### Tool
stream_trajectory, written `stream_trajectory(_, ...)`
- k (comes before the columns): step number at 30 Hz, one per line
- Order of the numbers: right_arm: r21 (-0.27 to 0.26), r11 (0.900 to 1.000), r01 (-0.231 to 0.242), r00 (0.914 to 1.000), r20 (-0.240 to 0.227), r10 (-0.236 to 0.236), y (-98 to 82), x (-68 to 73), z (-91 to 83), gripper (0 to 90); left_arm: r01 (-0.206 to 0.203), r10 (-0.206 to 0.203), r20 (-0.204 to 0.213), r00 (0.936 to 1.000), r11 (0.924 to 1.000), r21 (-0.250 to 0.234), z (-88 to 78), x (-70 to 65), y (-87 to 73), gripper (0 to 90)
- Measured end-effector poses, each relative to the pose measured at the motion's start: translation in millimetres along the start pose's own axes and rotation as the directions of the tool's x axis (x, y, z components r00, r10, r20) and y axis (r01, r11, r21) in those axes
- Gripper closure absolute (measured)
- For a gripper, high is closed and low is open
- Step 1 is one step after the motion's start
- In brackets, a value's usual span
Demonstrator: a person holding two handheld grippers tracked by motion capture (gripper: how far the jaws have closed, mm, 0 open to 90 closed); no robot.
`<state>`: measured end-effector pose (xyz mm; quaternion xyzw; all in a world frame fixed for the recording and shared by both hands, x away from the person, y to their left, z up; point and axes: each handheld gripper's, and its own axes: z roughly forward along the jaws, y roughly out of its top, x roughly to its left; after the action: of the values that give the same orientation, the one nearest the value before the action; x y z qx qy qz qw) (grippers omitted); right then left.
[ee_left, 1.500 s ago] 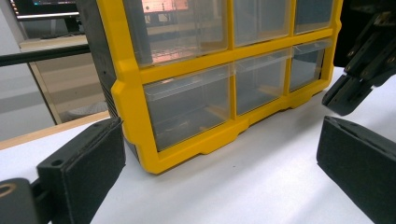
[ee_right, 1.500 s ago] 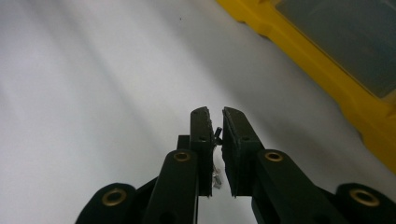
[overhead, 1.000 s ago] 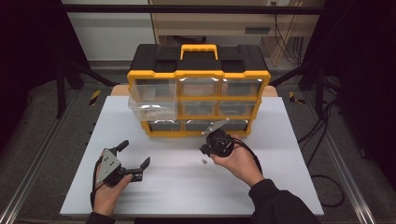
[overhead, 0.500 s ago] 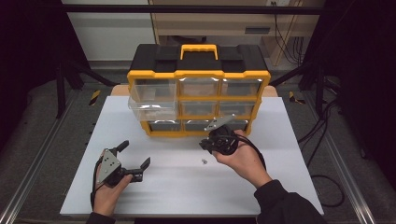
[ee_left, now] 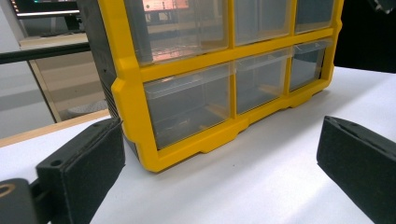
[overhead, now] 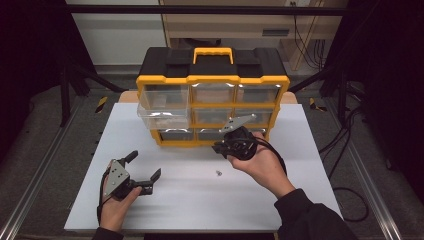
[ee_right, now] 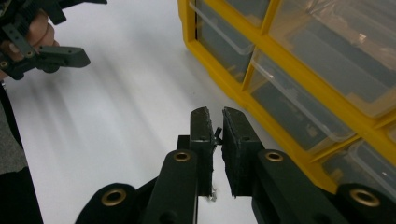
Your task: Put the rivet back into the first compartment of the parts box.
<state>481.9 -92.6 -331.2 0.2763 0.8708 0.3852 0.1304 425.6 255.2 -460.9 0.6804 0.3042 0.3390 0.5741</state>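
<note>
The right gripper (ee_right: 215, 122) has its jaws pinched on a small dark screw (ee_right: 217, 133), held above the white bench (overhead: 280, 200) just in front of the yellow drawer organizer (overhead: 212, 80). Another small screw (overhead: 218, 173) lies on the bench below that hand. Well apart on the left, the left gripper (overhead: 145, 167) rests with its jaws wide open and empty, facing the organizer, whose upper left drawer (overhead: 162, 117) is pulled out.

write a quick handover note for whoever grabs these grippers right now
Left gripper: open, idle at the table's left.
Right gripper: shut, pinching a small dark part near the organizer.
Done: left middle drawer pulled out, one part picked.
Left, probably: drop it in that drawer, fetch the loose part from the table, close the drawer.
</note>
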Motion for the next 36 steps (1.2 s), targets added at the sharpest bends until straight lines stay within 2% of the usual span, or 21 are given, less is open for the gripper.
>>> stream_trajectory(4, -0.027, 0.999, -0.026, 0.9996, -0.005, 0.026, 7.3, -2.1, -4.0, 82.5, 0.020, -0.020, 0.000, 0.9998, 0.9998, -0.005, -0.6, 1.4, -0.2, 0.8)
stream_trajectory(10, -0.037, 0.999, -0.013, 0.9999, -0.002, 0.013, 17.7, -2.7, -9.2, 82.5, 0.025, -0.025, 0.005, 0.9997, 0.9997, -0.006, -1.0, 1.4, -0.1, 0.8)
stream_trajectory(14, -0.050, 0.999, -0.023, 0.9997, 0.000, 0.023, 18.7, -3.5, -13.4, 82.5, 0.026, -0.026, 0.004, 0.9997, 0.9997, -0.005, -1.0, 1.4, -0.1, 0.8)
stream_trajectory(26, -0.078, 0.997, -0.011, 0.9999, 0.004, 0.012, 28.9, -3.9, -26.1, 82.5, 0.024, -0.024, 0.006, 0.9997, 0.9997, -0.003, -0.5, 0.9, -0.3, 0.8)
stream_trajectory(36, -0.101, 0.995, -0.013, 0.9999, -0.004, 0.012, 38.6, -1.7, -28.5, 82.5, 0.026, -0.026, 0.006, 0.9996, 0.9996, -0.007, -0.9, 1.5, 0.2, 0.8)
